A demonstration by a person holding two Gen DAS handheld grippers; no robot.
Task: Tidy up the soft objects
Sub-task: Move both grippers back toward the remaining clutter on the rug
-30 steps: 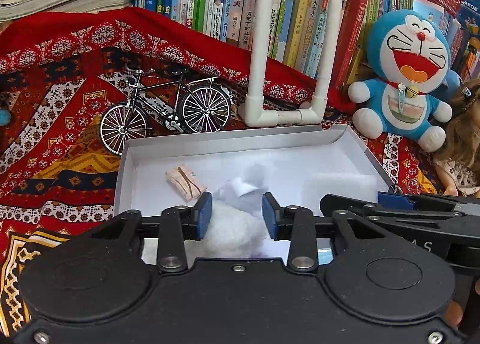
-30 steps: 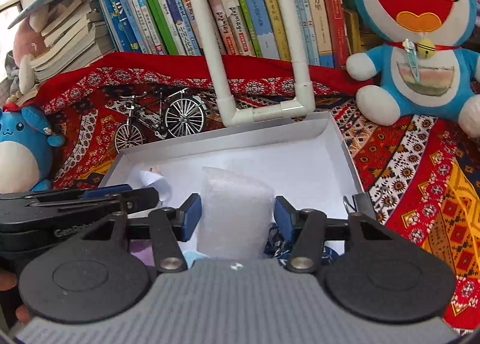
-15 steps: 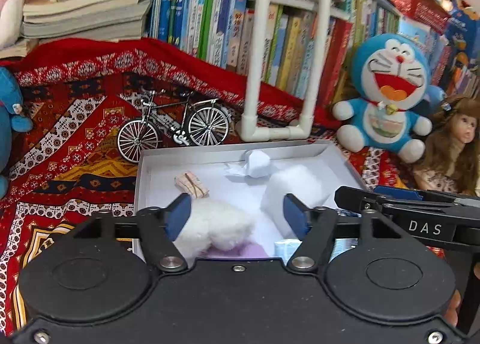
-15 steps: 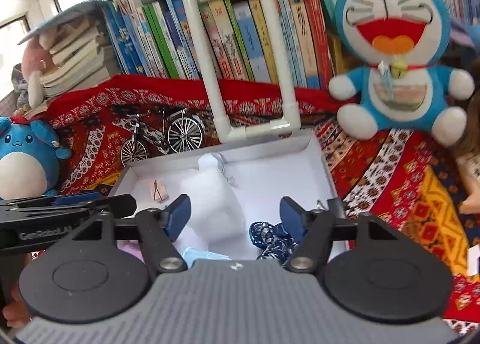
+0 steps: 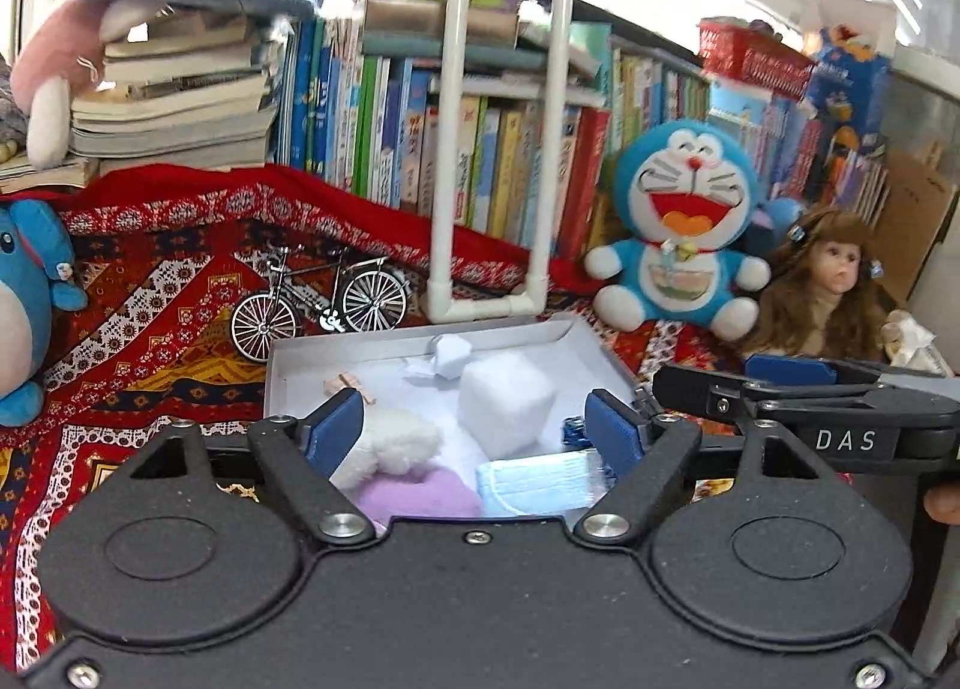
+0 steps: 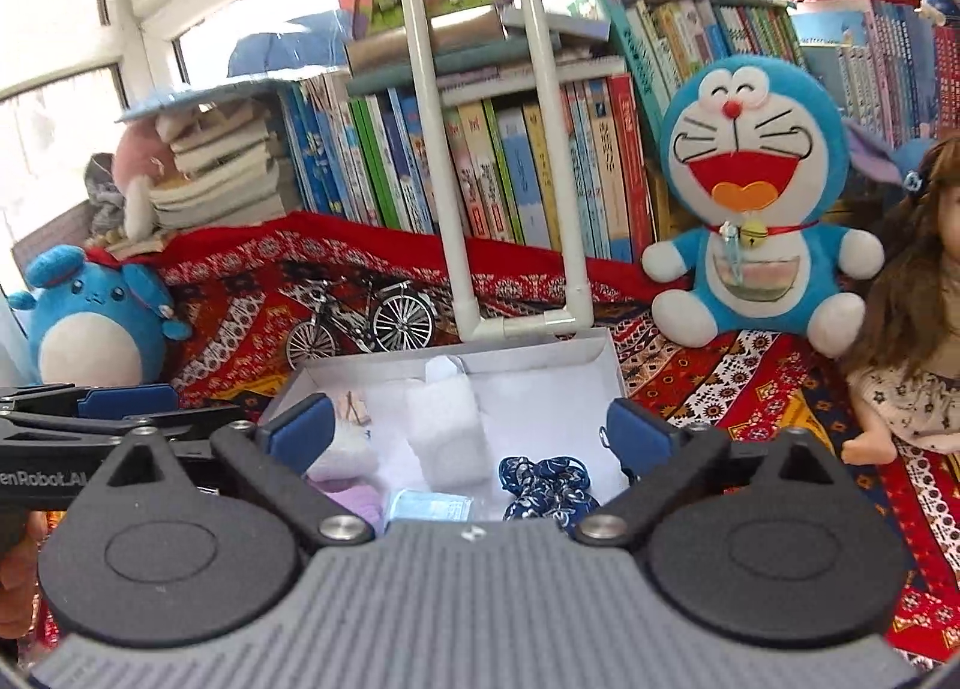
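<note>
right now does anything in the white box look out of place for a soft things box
Yes: a wooden clothespin lies near the far left corner of the white box. It is hard, while the fluffy white toy, foam block and face mask look soft.

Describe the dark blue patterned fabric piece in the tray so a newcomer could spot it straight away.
Start at the shallow white tray on the red patterned cloth, in front of the white pipe frame. Look in its near right corner, right of the light blue face mask. The scrunched navy fabric with small white print is the only dark item there.
</note>
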